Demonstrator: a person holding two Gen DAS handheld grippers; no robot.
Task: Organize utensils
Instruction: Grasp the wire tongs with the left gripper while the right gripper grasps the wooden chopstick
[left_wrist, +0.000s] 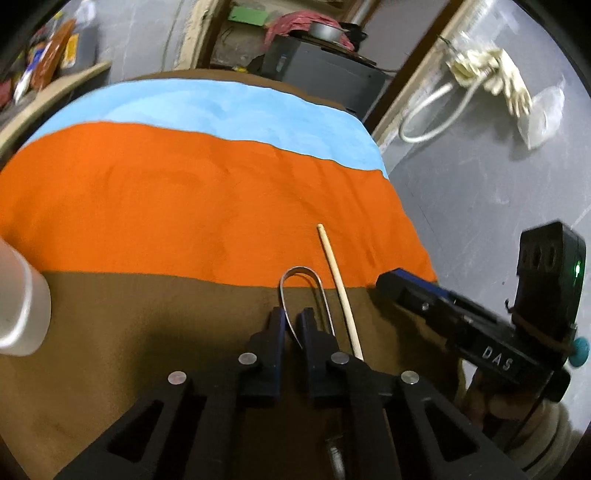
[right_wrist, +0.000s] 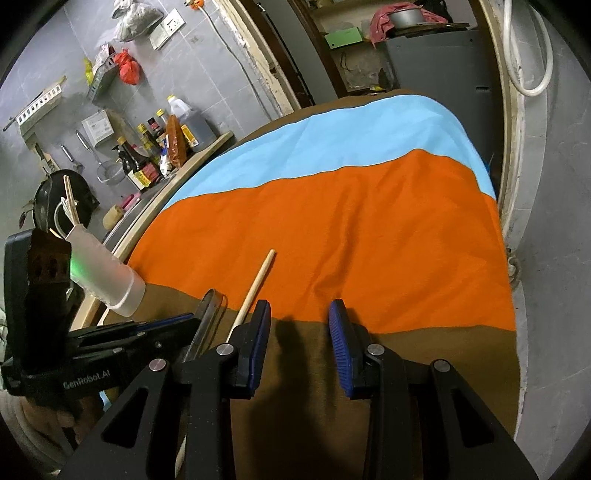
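My left gripper (left_wrist: 291, 321) is shut on a metal utensil handle (left_wrist: 301, 273) whose rounded end sticks out forward over the brown cloth; it also shows in the right wrist view (right_wrist: 205, 314). A single wooden chopstick (left_wrist: 338, 284) lies just right of it on the cloth, also seen in the right wrist view (right_wrist: 255, 286). A white holder cup (right_wrist: 107, 273) with chopsticks and utensils in it stands at the table's left edge; its rim shows in the left wrist view (left_wrist: 22, 306). My right gripper (right_wrist: 299, 321) is open and empty, just right of the chopstick.
The table carries a striped cloth in brown, orange (right_wrist: 351, 240) and light blue (left_wrist: 207, 107). Sauce bottles (right_wrist: 159, 147) stand on a counter at the left. A grey cabinet (left_wrist: 325, 70) stands behind the table. The table's right edge drops to a grey floor (left_wrist: 480, 192).
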